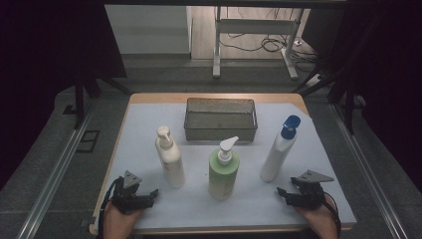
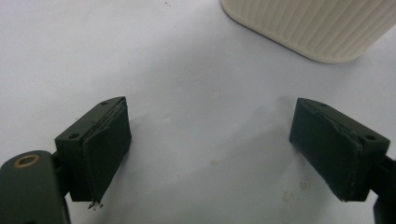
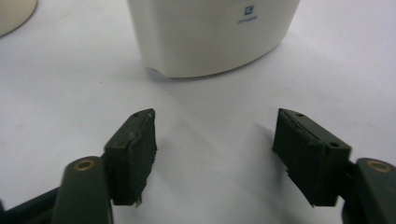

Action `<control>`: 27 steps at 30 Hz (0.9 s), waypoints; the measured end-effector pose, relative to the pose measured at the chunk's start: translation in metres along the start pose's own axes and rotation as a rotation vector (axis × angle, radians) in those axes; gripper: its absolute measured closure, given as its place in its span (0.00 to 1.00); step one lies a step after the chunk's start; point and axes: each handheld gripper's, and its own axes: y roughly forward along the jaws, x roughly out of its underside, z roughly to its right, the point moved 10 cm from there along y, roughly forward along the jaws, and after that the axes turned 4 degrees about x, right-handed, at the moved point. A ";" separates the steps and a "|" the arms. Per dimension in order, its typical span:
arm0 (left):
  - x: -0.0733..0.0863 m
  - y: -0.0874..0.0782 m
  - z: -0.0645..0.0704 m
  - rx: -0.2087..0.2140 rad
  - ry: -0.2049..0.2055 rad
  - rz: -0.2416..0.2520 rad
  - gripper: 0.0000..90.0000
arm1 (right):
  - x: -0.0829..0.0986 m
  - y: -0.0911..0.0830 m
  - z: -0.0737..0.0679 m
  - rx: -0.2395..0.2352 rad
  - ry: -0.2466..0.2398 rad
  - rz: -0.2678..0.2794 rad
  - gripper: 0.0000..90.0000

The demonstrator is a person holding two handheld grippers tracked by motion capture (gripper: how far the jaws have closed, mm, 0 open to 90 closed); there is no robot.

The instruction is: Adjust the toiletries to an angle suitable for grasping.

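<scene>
Both jaws gape empty: the left hand-held gripper (image 1: 149,195) sits near the cream pump bottle (image 1: 169,158), the right hand-held gripper (image 1: 284,193) near the blue-capped bottle (image 1: 278,150) (tabletop (image 1: 318,164) beneath).

Cream ribbed pump bottle (image 1: 169,157), green pump bottle (image 1: 223,172), white bottle (image 1: 275,156) with blue cap (image 1: 290,125), grey mesh basket (image 1: 220,131)

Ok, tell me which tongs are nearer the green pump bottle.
Left, narrowly. Left tongs sit left of the green pump bottle; right tongs sit slightly farther to its right.
</scene>
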 end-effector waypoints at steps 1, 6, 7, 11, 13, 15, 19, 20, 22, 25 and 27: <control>0.000 0.000 0.000 0.000 0.000 0.000 0.14 | 0.000 0.000 0.000 -0.002 -0.001 -0.001 0.32; 0.000 0.000 0.000 0.000 0.000 0.000 0.14 | 0.000 0.000 0.000 -0.002 -0.003 -0.002 0.32; 0.000 0.000 0.000 0.000 0.000 0.000 0.14 | 0.000 0.000 0.000 -0.001 -0.005 -0.004 0.32; 0.000 0.000 0.000 0.000 0.000 0.000 0.14 | 0.000 0.000 0.000 -0.001 -0.006 -0.006 0.32; 0.000 0.000 0.000 0.000 0.000 0.000 0.14 | 0.000 0.000 0.000 -0.002 -0.003 -0.004 0.32; 0.000 0.000 0.000 -0.001 -0.001 0.000 0.14 | 0.000 0.000 0.000 -0.001 0.000 -0.004 0.33; 0.000 0.000 0.000 -0.002 -0.001 0.000 0.14 | -0.001 -0.001 0.003 0.014 0.029 -0.004 0.41; 0.000 0.000 0.000 -0.002 -0.001 0.000 0.14 | -0.001 -0.001 0.003 0.014 0.029 -0.004 0.41; 0.000 0.000 0.000 -0.002 -0.002 0.001 0.14 | -0.001 -0.002 0.006 0.020 0.033 -0.006 0.49; 0.000 0.000 0.000 -0.002 -0.002 0.001 0.14 | -0.001 -0.003 0.009 0.019 0.036 -0.003 0.55; 0.000 0.000 0.000 -0.002 -0.003 0.001 0.14 | -0.002 -0.005 0.009 0.017 0.033 -0.005 0.59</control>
